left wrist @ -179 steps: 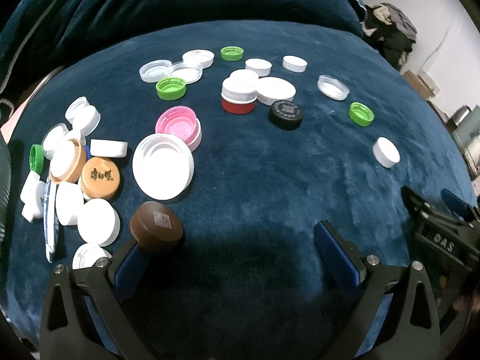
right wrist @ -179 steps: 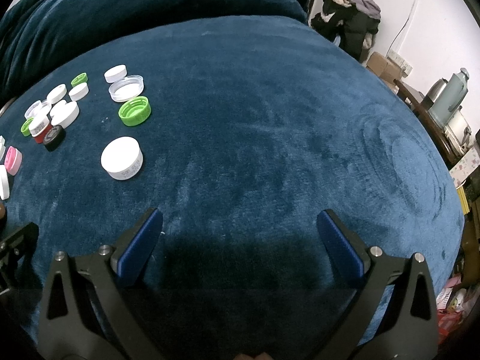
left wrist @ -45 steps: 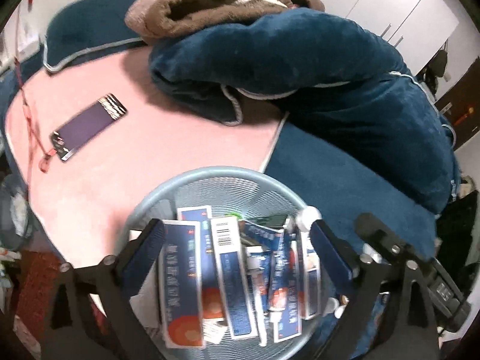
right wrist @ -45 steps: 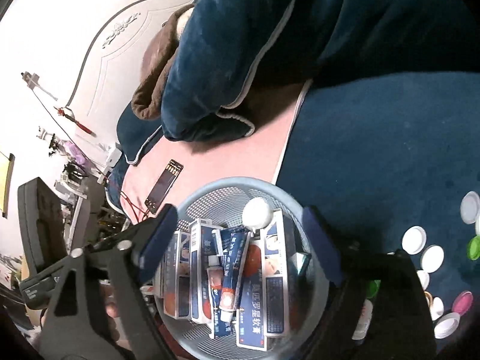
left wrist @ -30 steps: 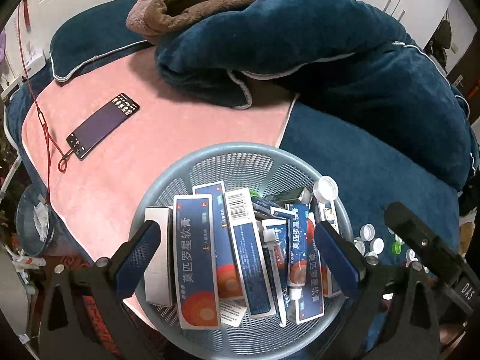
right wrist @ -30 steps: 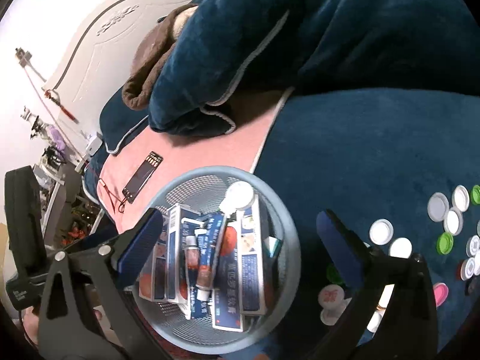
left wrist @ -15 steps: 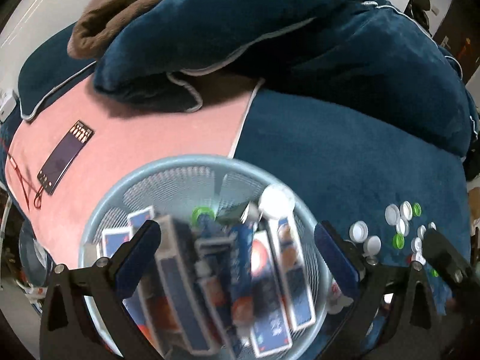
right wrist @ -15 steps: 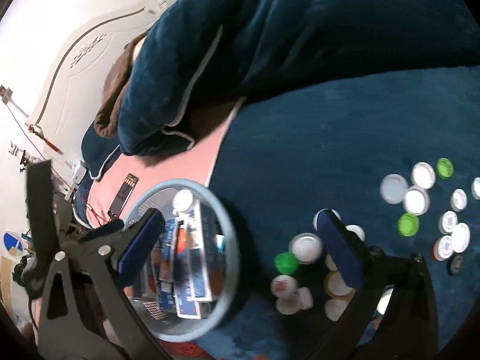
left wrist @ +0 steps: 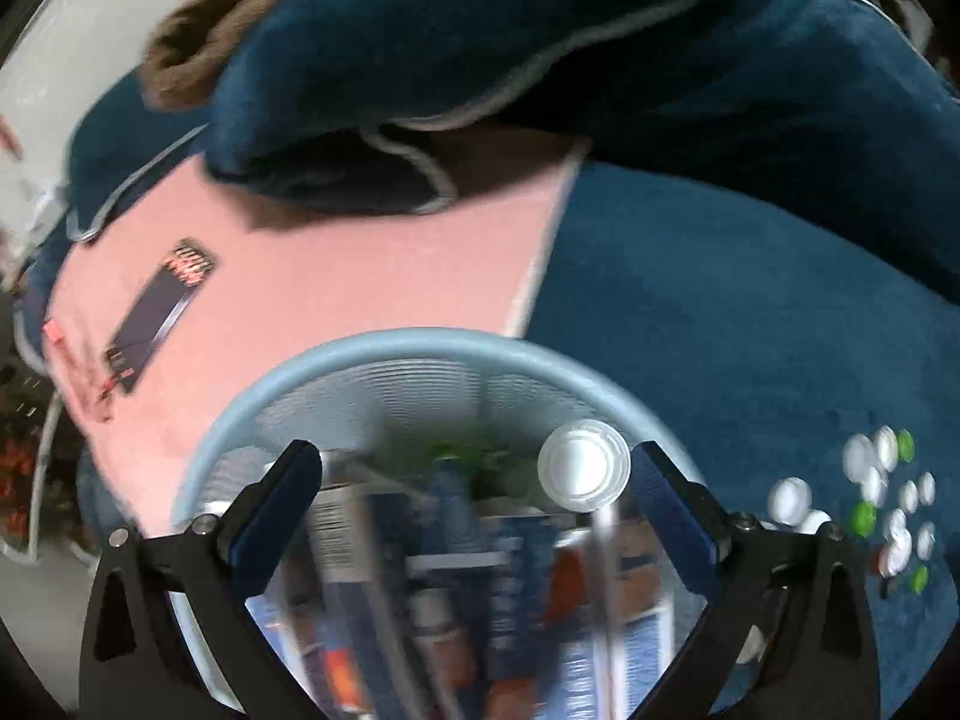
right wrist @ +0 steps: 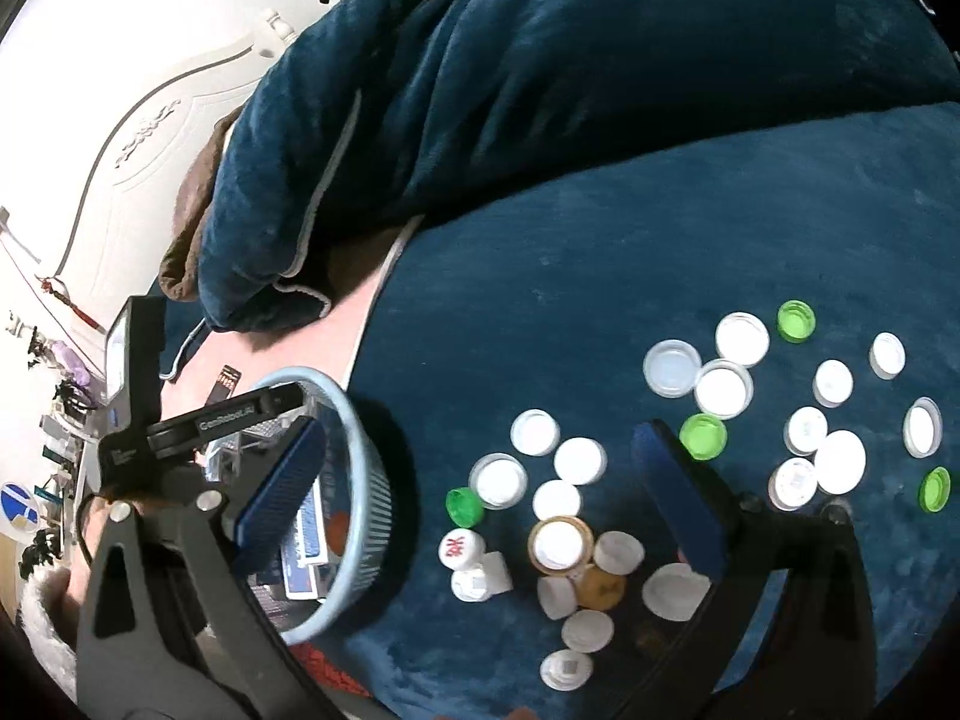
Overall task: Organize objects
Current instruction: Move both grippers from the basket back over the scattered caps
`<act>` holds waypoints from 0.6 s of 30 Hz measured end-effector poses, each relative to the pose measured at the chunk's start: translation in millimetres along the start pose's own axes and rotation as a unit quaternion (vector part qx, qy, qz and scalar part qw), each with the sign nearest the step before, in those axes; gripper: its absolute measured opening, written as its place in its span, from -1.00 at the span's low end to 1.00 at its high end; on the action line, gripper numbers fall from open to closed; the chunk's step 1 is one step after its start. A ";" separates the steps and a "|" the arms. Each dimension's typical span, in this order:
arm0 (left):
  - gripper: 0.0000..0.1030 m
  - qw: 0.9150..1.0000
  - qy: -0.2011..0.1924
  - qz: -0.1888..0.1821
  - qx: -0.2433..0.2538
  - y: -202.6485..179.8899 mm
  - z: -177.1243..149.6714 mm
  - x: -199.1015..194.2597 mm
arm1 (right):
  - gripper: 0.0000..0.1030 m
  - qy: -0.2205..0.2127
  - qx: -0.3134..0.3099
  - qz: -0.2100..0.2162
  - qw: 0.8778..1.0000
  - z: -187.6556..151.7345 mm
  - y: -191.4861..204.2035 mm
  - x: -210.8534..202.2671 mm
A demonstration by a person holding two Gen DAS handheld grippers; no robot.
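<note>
A light blue mesh basket [left wrist: 420, 354] holds blue medicine boxes, tubes and a white cap [left wrist: 582, 471]; it also shows in the right wrist view [right wrist: 372, 480] at lower left. My left gripper [left wrist: 474, 516] is open and empty just over the basket's contents, which are blurred. My right gripper [right wrist: 480, 498] is open and empty above the blue blanket [right wrist: 600, 276], over a scatter of white, green and tan bottle caps [right wrist: 558, 540]. The left gripper's body [right wrist: 180, 420] shows above the basket in the right wrist view.
A phone [left wrist: 159, 312] lies on the pink sheet [left wrist: 360, 276] left of the basket. A folded blue quilt [left wrist: 540, 60] and brown blanket lie behind. More caps [left wrist: 876, 498] lie on the blanket at right.
Both grippers swung from the caps to the basket, both jaws open throughout. In the last half second the left gripper dropped closer to the basket; the right view turned right toward the caps.
</note>
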State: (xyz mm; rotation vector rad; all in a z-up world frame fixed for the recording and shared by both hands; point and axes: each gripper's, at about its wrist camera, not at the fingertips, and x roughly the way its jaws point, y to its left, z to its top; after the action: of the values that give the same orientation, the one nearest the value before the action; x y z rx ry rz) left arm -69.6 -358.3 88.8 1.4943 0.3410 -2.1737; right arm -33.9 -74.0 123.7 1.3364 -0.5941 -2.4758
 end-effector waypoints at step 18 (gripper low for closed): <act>0.99 0.989 -0.021 -0.131 0.065 -50.9 -35.1 -52.4 | 1.00 -0.006 0.042 -0.060 0.997 -8.4 -64.0 -22.8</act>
State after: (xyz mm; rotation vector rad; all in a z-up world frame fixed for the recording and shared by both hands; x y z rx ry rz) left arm -52.2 -285.9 120.9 1.5443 0.4085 -2.4723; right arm -16.9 -10.0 106.1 1.4275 -0.6453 -2.5819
